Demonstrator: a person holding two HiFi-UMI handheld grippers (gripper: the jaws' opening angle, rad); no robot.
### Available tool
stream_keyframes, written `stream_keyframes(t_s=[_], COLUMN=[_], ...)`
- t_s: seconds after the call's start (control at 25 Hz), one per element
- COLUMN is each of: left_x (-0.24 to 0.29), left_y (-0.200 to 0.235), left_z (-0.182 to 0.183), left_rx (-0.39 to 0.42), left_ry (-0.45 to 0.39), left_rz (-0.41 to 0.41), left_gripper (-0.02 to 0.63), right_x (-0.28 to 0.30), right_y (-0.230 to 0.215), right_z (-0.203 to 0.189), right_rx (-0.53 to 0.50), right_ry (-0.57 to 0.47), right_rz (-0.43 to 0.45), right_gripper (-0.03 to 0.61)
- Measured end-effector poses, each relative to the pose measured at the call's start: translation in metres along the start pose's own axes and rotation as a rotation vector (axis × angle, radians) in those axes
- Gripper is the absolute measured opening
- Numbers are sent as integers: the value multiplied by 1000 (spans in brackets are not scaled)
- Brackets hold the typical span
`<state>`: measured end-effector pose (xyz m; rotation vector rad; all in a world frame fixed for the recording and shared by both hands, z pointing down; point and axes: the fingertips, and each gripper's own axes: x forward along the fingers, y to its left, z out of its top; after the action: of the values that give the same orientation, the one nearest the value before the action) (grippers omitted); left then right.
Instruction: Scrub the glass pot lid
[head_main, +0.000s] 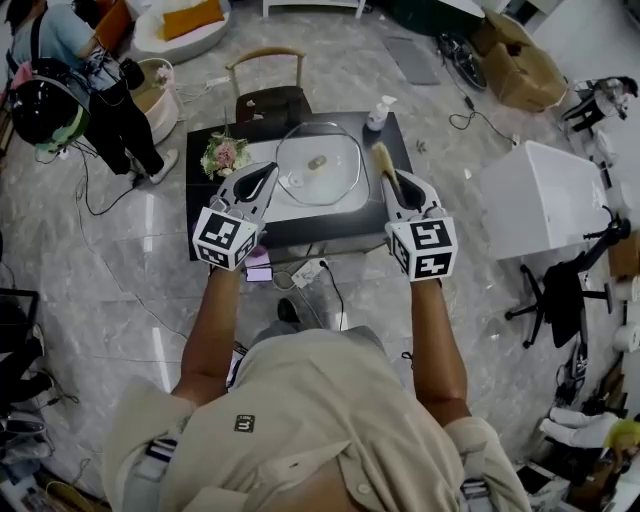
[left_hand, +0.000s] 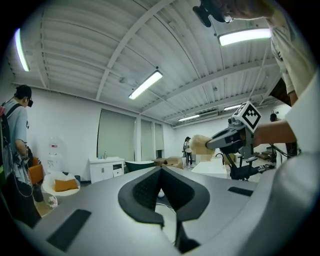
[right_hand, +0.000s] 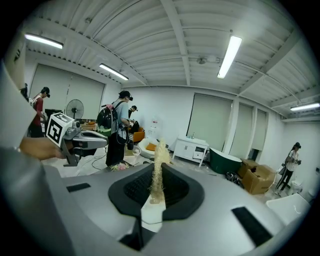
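Observation:
The glass pot lid (head_main: 317, 161) lies knob up on a white basin (head_main: 345, 196) on the black table (head_main: 395, 135). My left gripper (head_main: 264, 181) hovers at the lid's left edge, shut with nothing in it; in the left gripper view (left_hand: 161, 172) its pads meet. My right gripper (head_main: 386, 178) is at the basin's right edge, shut on a tan fibre scrubber (head_main: 381, 155) that sticks out past the jaws (right_hand: 160, 150). Both grippers are held high above the table and point level into the room, so neither gripper view shows the lid.
A soap pump bottle (head_main: 377, 113) stands at the table's far right corner and a bunch of flowers (head_main: 225, 155) at its left. A chair (head_main: 270, 100) is behind the table, a white cabinet (head_main: 540, 195) to the right, and a person (head_main: 95, 85) stands at the far left.

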<state>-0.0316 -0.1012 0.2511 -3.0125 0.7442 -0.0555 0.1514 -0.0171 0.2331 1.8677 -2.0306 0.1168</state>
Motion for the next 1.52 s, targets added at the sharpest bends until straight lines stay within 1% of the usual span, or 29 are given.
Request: stream_keyframes(t_s=[0.2,0.36,0.56,0.8,0.92,1.04,1.12,1.28,1.52], left_x=[-1,3,13,23,32,42,47,60,68], left_y=[23,34,38,53,54,71,79,82,94], left_z=[1,1,-4,-6,-7,-10,-13,-22,-47], left_rx=[-11,-20,-8,-6,-2,-9,-23,-27,-74], left_ry=[-15,-24,-5,30,50,68,76,98,140], left_rz=[15,24,37,109,132,180,212,244,298], left_gripper=[14,14,14,14,14,14,14,14,14], right_x=[19,36,65,112,137,167,183,208,252], right_y=[9,6,-2,-7,-17,-24,-27,-40,-40], right_z=[18,19,18,28,27,27,24,11,-20], right_rx=[-30,-52,-56,-86,-80,-76,-78,-55,-33], right_ry=[4,13,8,-25,-15,-6,2,19,76], right_rz=[12,17,46,136,173,213,235,255,297], right_gripper=[40,40,40,40,40,40,41,41,41])
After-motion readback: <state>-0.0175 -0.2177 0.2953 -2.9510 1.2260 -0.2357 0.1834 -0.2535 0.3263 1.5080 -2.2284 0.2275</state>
